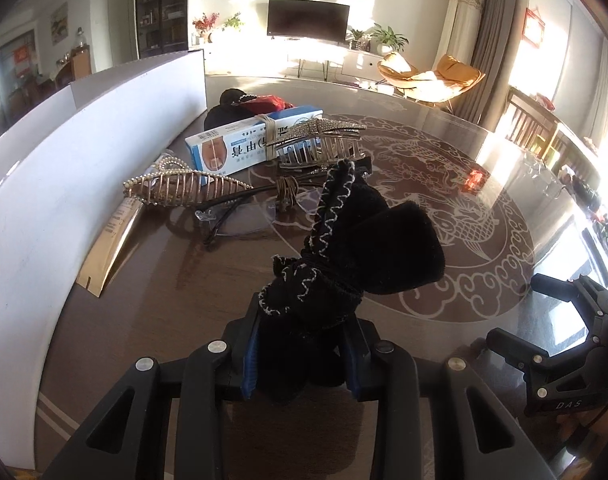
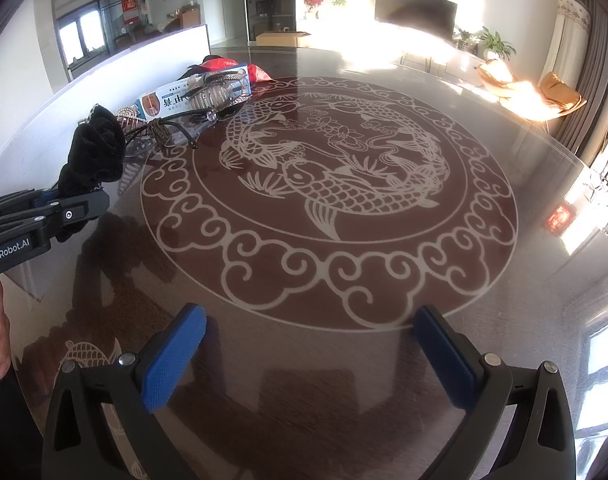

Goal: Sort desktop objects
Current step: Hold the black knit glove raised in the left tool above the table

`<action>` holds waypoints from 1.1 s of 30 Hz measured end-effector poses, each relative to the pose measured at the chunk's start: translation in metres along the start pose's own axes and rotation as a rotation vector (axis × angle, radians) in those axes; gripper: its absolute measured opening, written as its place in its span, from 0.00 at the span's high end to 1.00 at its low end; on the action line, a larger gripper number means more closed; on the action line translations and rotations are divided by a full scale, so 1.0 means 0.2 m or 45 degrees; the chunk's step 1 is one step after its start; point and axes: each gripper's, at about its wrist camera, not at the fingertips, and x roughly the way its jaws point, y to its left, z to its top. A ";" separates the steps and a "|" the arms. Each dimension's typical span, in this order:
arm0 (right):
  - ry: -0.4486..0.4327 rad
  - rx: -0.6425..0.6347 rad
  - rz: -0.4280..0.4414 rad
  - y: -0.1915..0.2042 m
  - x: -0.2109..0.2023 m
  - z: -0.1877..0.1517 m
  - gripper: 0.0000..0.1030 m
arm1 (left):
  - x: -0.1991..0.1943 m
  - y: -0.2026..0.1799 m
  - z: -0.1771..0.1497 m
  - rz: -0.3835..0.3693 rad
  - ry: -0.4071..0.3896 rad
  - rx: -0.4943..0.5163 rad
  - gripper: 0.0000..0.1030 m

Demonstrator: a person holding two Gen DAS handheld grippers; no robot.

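My left gripper (image 1: 301, 354) is shut on a black fuzzy glove (image 1: 364, 248) with white zigzag stitching and holds it above the table; both also show in the right wrist view, gripper (image 2: 69, 204) and glove (image 2: 93, 152). Behind it lie a gold fish-shaped hair clip (image 1: 179, 188), glasses (image 1: 239, 216), a white and blue medicine box (image 1: 247, 140) bound with bands, and a rhinestone hair claw (image 1: 324, 140). My right gripper (image 2: 310, 356) is open and empty over the table's near part.
A white board (image 1: 83, 152) stands along the left side of the round dark table (image 2: 504, 320) with its fish pattern. A brown paper sleeve (image 1: 111, 248) lies by the board. Black and red cloth items (image 1: 247, 102) sit behind the box.
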 end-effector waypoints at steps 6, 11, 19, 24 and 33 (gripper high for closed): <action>0.000 0.000 0.000 0.00 0.00 0.00 0.00 | 0.03 0.06 0.00 0.005 0.017 -0.081 0.66; 0.000 0.000 0.000 0.00 0.00 0.00 0.00 | 0.00 0.06 -0.02 0.025 -0.012 -0.078 0.64; 0.000 0.000 0.000 0.00 0.00 0.00 0.00 | 0.00 0.05 -0.02 0.051 0.001 -0.057 0.61; 0.000 0.000 0.000 0.00 0.00 0.00 0.00 | -0.04 0.04 -0.03 0.101 -0.050 -0.041 0.33; 0.000 0.000 0.000 0.00 0.00 0.00 0.00 | -0.05 0.05 -0.02 0.105 -0.062 -0.056 0.32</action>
